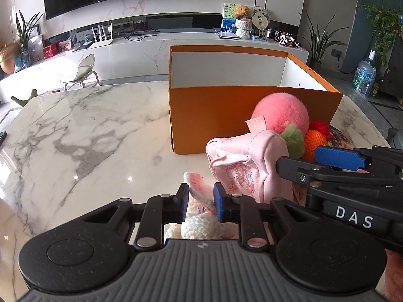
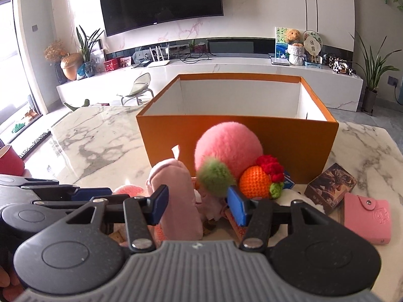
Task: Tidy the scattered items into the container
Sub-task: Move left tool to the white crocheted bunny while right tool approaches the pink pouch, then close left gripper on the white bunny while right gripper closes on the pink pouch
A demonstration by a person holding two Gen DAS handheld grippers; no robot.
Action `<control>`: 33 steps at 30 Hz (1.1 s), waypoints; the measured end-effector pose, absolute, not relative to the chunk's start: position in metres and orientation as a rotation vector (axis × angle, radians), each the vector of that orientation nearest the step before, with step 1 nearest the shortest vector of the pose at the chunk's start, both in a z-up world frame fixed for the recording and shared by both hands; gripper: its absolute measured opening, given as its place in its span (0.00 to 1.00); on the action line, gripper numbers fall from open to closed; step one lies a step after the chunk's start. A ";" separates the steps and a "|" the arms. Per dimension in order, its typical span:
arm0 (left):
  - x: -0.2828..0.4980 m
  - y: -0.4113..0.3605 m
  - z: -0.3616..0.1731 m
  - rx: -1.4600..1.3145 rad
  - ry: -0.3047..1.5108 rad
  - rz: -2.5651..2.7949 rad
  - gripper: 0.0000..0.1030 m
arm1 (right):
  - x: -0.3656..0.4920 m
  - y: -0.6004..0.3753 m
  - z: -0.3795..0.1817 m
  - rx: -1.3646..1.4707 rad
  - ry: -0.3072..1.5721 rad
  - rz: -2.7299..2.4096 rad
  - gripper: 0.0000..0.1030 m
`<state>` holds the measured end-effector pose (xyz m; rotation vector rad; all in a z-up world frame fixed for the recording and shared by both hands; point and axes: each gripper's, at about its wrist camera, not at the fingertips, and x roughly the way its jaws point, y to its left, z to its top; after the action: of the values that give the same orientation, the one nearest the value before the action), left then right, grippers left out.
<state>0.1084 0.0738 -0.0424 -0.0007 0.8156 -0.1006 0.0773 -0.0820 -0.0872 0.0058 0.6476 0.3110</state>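
An open orange box (image 1: 214,115) (image 2: 176,130) with white inner walls stands on the marble table (image 1: 88,130). In front of it lie a fluffy pink pompom (image 1: 282,110) (image 2: 226,143), an orange crochet fruit (image 2: 254,181) and a pink cloth pouch (image 1: 241,166) (image 2: 173,188). My left gripper (image 1: 201,201) is shut on the pink-and-white ear of a cream knitted toy (image 1: 199,226) that lies under it. My right gripper (image 2: 197,201) has the pink pouch between its fingers, pads pressing on the cloth. The right gripper (image 1: 297,159) also shows from the side in the left wrist view.
A dark printed card box (image 2: 330,188) and a pink snap wallet (image 2: 367,219) lie at the right of the pile. A red cup (image 2: 10,161) stands at the table's left edge. A dark remote (image 1: 2,136) sits at the far left.
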 end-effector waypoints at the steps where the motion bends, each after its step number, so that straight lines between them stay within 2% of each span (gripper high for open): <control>1: 0.109 0.076 -0.042 -0.007 0.819 -0.103 0.22 | 0.078 -0.081 -0.087 0.010 0.649 0.319 0.54; 7: 0.113 0.090 -0.045 -0.069 0.844 -0.099 0.23 | 0.083 -0.072 -0.087 0.010 0.664 0.364 0.54; 13: 0.118 0.111 -0.051 -0.199 0.891 -0.127 0.35 | 0.092 -0.066 -0.093 0.016 0.691 0.405 0.54; 15: 0.119 0.116 -0.054 -0.245 0.909 -0.145 0.39 | 0.097 -0.065 -0.098 0.019 0.715 0.419 0.48; 16: 0.118 0.116 -0.054 -0.247 0.911 -0.151 0.39 | 0.099 -0.065 -0.100 0.021 0.726 0.428 0.37; 17: 0.117 0.115 -0.054 -0.240 0.910 -0.156 0.38 | 0.098 -0.064 -0.101 0.023 0.728 0.429 0.33; 20: 0.116 0.111 -0.053 -0.237 0.906 -0.178 0.22 | 0.094 -0.062 -0.100 0.019 0.724 0.425 0.25; 21: 0.115 0.110 -0.052 -0.236 0.904 -0.186 0.19 | 0.093 -0.061 -0.100 0.016 0.721 0.422 0.24; 23: 0.113 0.107 -0.051 -0.234 0.904 -0.196 0.13 | 0.088 -0.063 -0.097 0.014 0.712 0.410 0.00; 26: 0.110 0.102 -0.050 -0.222 0.905 -0.211 0.07 | 0.077 -0.068 -0.090 0.004 0.690 0.391 0.00; 33: 0.100 0.092 -0.043 -0.122 0.875 -0.166 0.05 | 0.064 -0.079 -0.085 0.023 0.709 0.354 0.01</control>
<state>0.0997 0.0916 -0.0434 -0.1220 0.8748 -0.1657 0.0643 -0.0789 -0.0846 0.0228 0.7089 0.3543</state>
